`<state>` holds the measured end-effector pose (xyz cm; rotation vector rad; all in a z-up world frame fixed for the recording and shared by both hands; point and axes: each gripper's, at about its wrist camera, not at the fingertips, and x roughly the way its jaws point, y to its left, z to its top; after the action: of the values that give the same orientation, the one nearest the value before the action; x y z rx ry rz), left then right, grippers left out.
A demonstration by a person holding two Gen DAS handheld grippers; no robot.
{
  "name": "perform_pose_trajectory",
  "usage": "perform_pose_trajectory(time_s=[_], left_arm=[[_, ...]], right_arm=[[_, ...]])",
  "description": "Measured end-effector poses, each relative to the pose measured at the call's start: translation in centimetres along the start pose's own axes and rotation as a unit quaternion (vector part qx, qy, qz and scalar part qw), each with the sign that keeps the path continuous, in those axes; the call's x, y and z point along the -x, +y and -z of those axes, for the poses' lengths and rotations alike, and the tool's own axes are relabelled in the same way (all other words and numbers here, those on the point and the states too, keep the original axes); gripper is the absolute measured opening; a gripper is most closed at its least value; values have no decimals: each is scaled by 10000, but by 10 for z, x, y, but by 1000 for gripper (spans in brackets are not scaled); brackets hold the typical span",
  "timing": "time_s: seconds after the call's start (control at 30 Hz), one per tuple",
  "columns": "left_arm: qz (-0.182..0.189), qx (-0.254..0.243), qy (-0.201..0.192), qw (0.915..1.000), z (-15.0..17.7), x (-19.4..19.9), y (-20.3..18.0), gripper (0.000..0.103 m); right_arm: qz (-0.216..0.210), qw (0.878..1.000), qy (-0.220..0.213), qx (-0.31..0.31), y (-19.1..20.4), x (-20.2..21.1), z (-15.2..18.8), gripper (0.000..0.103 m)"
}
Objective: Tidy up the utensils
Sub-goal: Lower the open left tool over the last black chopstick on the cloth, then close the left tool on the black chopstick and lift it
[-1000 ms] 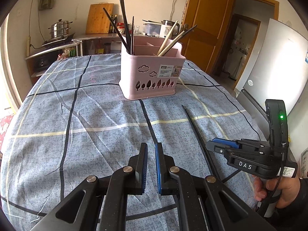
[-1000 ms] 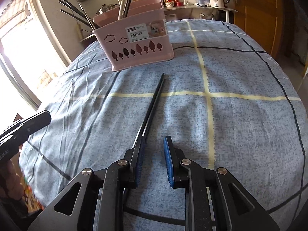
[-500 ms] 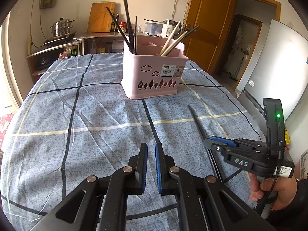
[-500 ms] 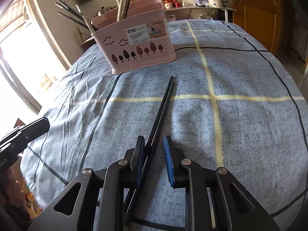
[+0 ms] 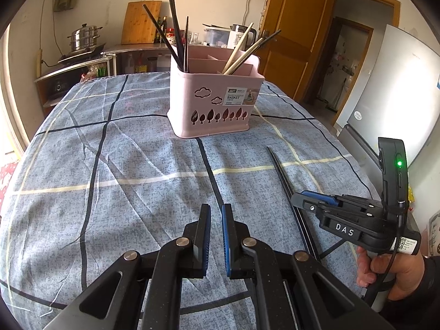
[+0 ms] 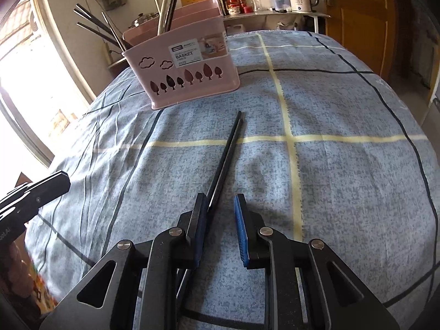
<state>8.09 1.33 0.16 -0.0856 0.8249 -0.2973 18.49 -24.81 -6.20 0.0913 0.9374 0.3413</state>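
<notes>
A pink utensil basket (image 5: 213, 101) stands on the blue checked tablecloth and holds black and wooden chopsticks; it also shows in the right wrist view (image 6: 189, 66). A pair of black chopsticks (image 6: 224, 162) lies flat on the cloth, its tips pointing toward the basket; it also shows in the left wrist view (image 5: 286, 189). My right gripper (image 6: 220, 214) is open low over the chopsticks' near part, which runs beside the left finger. My left gripper (image 5: 216, 220) hovers over bare cloth with its jaws a narrow gap apart and nothing between them.
The table (image 5: 110, 170) is covered by the cloth and drops off at its rounded edges. A counter with a steel pot (image 5: 84, 37), a cutting board and a kettle stands behind. A wooden door and a white fridge (image 5: 390, 88) are at the right.
My right gripper has opened wider and shifted a little right over the chopsticks, which still lie on the cloth. My left gripper has barely moved.
</notes>
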Motion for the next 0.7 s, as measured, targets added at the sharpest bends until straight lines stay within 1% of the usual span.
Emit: perform_pose_trajectory(time_s=[0.03, 0.1, 0.13, 0.17, 0.23, 0.27, 0.33, 0.37, 0.4, 0.43, 0.47, 0.5, 0.53, 0.63, 0.7], left_arm=[[-2, 9, 1, 10000, 0, 0, 0, 7], [-16, 37, 12, 10000, -1, -1, 1, 7], [-19, 56, 21, 10000, -1, -1, 2, 7], [-21, 84, 32, 10000, -1, -2, 2, 7], [-22, 122, 40, 9999, -2, -2, 4, 7], [-24, 129, 39, 9999, -3, -2, 4, 7], [-23, 128, 41, 9999, -4, -3, 4, 7], [-19, 124, 49, 9999, -5, -4, 4, 7], [-17, 120, 59, 9999, -6, -5, 4, 7], [-13, 121, 85, 9999, -7, -8, 3, 7], [-3, 128, 105, 9999, -7, -10, 3, 7], [20, 149, 139, 9998, -8, -13, 3, 7], [38, 180, 187, 9997, -9, -16, 3, 7], [118, 277, 322, 9990, -9, -26, 2, 7], [177, 327, 385, 9986, -10, -33, 1, 7]], right_arm=[[-62, 10000, 57, 3, 1, -2, 0, 21], [74, 9997, 37, 243, 10, -6, -2, 21], [62, 9994, 44, 348, 14, -8, -2, 20], [-22, 9994, 65, 352, 15, -8, -3, 15], [-367, 9989, 139, 273, 15, -9, -2, 13], [-475, 9983, 169, 289, 17, -10, -1, 12], [-913, 9942, 292, 483, 25, -10, 5, 11], [-1150, 9903, 374, 678, 33, -10, 9, 11], [-1211, 9885, 400, 818, 39, -9, 11, 11], [-1116, 9884, 364, 961, 45, -8, 14, 11], [-1065, 9890, 348, 967, 45, -7, 14, 11], [-1004, 9904, 325, 896, 42, -7, 14, 13], [-937, 9918, 291, 814, 38, -5, 13, 17], [-793, 9948, 217, 596, 26, 2, 10, 18], [-741, 9958, 264, 468, 17, 0, 11, 18]])
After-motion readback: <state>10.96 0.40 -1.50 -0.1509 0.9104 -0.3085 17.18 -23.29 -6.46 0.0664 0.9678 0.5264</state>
